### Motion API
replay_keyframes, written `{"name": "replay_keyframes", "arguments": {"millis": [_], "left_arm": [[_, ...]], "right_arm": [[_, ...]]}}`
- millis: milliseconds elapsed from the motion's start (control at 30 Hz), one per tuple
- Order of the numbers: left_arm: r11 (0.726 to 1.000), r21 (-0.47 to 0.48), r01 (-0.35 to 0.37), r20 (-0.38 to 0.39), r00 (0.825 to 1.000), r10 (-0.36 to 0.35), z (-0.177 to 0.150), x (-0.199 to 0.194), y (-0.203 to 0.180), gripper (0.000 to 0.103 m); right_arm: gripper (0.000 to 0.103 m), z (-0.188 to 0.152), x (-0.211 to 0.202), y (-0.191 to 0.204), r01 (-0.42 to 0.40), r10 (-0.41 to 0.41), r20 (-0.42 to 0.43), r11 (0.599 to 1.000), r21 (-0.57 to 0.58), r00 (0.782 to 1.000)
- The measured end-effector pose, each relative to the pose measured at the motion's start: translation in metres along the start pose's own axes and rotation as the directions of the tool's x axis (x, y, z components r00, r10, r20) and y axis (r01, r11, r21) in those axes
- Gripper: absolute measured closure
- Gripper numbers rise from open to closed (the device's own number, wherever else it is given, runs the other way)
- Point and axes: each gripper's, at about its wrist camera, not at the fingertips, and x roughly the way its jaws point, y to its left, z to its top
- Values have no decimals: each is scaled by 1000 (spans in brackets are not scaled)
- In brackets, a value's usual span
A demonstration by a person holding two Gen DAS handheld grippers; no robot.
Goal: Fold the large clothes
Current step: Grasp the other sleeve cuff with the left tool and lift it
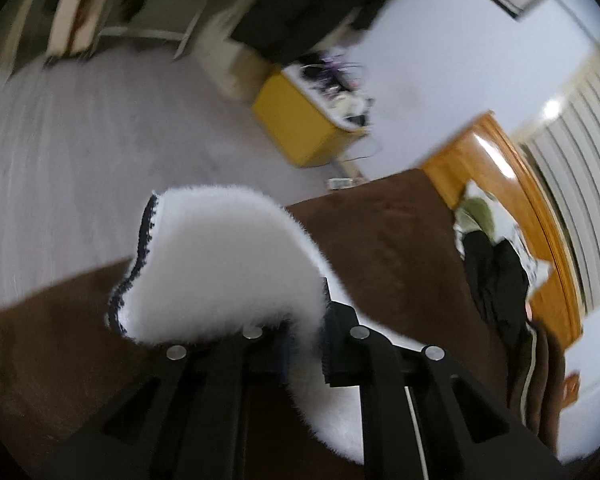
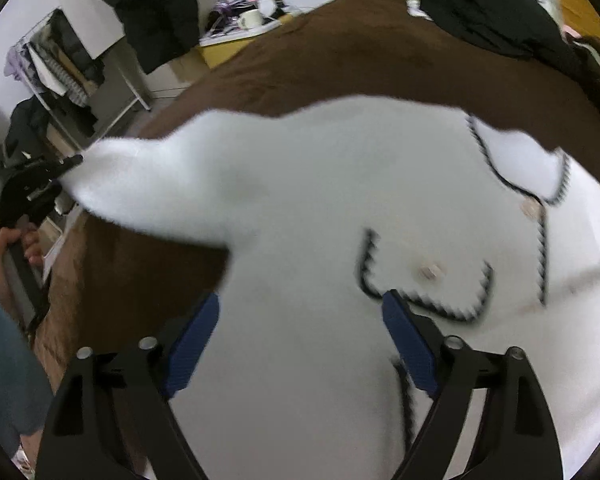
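**Left gripper clamps cardigan sleeve**

A white fuzzy cardigan [image 2: 340, 208] with black trim lies spread on a brown blanket [image 2: 340, 60]. The left gripper [image 1: 306, 354] is clenched on the sleeve cuff [image 1: 220, 264], holding it raised off the blanket. The right gripper [image 2: 300, 344] hovers over the cardigan body with its jaws apart, gripping nothing, beside the chest pocket [image 2: 424, 276]

In the right wrist view the cardigan [image 2: 320, 208] lies spread on the bed [image 2: 340, 60], filling the centre and right of the frame, its sleeve [image 2: 148, 184] reaching to the left edge. A heap of clothes [image 2: 492, 20] sits on the bed at upper right; a cabinet [image 2: 228, 48] stands beyond the bed, upper centre.
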Motion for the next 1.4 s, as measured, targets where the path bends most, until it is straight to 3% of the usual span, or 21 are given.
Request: {"name": "replay_keyframes", "arguments": {"millis": [33,100,167,267,467,533,600,767,967,1033,1233,1400], "left_arm": [[1000,19,15,3,1000,-15,3,-4,-8,89],[996,77,36,4,999,-36,8,-14,-26,89],[991,124,49,-2,999,-50,11,-20,-40,89],[983,173,66,-17,998,-65,10,-30,-52,89],[971,231,67,-14,998,-65,3,-43,-70,89],[966,248,69,-12,998,-68,1,-50,-81,90],[954,288,82,-7,997,-83,0,-59,-103,90],[886,452,100,27,992,-126,-20,-85,-187,89],[796,589,143,6,983,-181,-80,-93,-277,89],[777,605,173,-24,980,-199,-102,-90,-293,89],[680,689,252,-142,966,-214,-192,-73,-334,89],[646,688,329,-279,943,-183,-259,-51,-345,89]], "right_arm": [[34,4,6,2,2,-3,-8,1000,-8,1000],[53,14,23,6,4,-4,-15,1000,-17,1000],[63,18,43,7,8,-8,-41,1000,-15,999],[63,14,69,3,20,-20,-98,1000,6,995],[61,6,69,-3,6,-5,-60,1000,12,998],[55,9,65,-9,-34,37,-69,998,53,997],[33,11,47,-16,-78,81,-30,993,93,996],[24,4,-29,-46,-89,82,85,992,90,993],[22,-14,-91,-116,-12,1,77,989,148,997],[22,-25,-111,-148,27,-41,68,981,194,997],[22,-56,-142,-218,115,-139,63,950,289,988],[22,-68,-156,-247,149,-189,85,925,349,978]]}}
